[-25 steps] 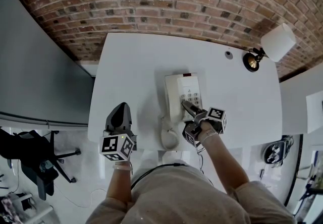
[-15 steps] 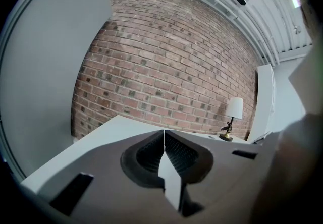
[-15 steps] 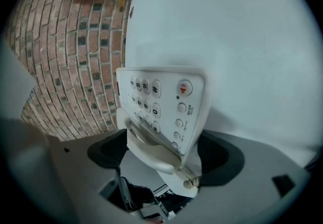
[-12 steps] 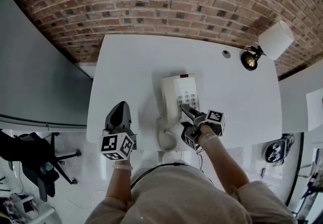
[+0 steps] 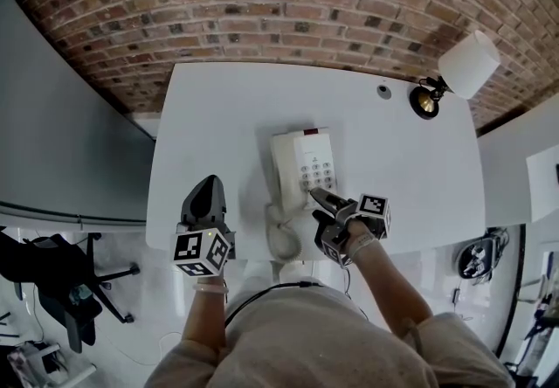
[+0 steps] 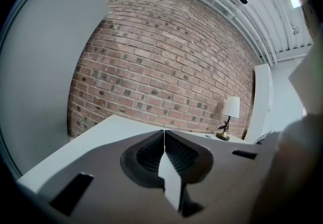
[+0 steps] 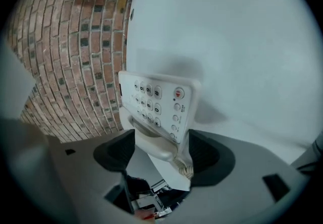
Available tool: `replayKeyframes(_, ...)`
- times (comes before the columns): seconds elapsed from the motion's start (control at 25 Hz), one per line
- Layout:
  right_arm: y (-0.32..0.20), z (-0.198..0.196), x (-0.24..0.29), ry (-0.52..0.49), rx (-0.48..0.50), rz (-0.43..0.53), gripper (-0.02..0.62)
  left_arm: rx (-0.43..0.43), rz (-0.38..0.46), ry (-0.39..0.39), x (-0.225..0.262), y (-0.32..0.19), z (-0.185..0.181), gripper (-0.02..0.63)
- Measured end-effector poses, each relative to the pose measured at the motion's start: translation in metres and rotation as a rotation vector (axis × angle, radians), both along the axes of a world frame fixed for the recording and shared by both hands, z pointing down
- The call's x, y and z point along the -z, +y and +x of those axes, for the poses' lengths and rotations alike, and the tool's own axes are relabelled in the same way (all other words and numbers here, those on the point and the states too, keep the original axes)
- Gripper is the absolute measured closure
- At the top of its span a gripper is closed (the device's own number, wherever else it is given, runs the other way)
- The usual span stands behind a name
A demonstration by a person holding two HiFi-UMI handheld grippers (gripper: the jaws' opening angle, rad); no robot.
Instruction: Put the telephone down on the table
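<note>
A white push-button telephone [image 5: 301, 169] lies on the white table [image 5: 218, 115]. Its handset [image 5: 281, 233] and coiled cord reach over the table's near edge. My right gripper [image 5: 316, 197] is rolled on its side at the phone's near right corner. In the right gripper view the telephone [image 7: 156, 104] has its near end between the jaws of my right gripper [image 7: 161, 146]. The jaws have just been closing, and both pads now touch the phone. My left gripper [image 5: 207, 203] hovers by the table's near left edge, away from the phone. In the left gripper view, my left gripper [image 6: 164, 140] is shut on nothing.
A desk lamp [image 5: 454, 72] with a white shade stands at the table's far right corner, beside a small round fitting [image 5: 383, 91]. A brick wall [image 5: 288, 10] runs behind the table. An office chair [image 5: 52, 277] stands on the floor at the left.
The head view has drifted a little, so table and telephone sit slightly further left. The right gripper's tips have slid a touch toward the phone's near edge. The left gripper has stayed put.
</note>
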State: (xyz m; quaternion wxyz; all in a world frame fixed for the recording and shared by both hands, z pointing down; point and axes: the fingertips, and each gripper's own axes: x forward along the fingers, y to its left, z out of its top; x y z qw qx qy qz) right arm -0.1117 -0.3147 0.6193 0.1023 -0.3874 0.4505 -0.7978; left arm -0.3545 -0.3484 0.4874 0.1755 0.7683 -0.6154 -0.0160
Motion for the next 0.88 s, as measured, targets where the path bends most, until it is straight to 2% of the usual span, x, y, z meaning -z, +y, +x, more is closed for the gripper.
replayKeyframes(0.2,0.007,0.006,0.008,0.031,0.024,0.013,0.403,-0.002,0.000,-0.006,0.001,0.003,0.002,0.598)
replayKeyframes(0.44,-0.007,0.017,0.023,0.150,0.100,0.181,0.576,-0.009,0.003,-0.018,0.003,0.009,0.006,0.598)
replayKeyframes(0.68,-0.027,0.028,0.050,0.273,0.186,0.410,0.591,-0.013,0.006,-0.039,0.008,0.009,0.006,0.598)
replayKeyframes(0.88,-0.038,0.046,0.069,0.394,0.206,0.579,0.591,-0.025,0.019,-0.058,0.016,0.010,0.009,0.598)
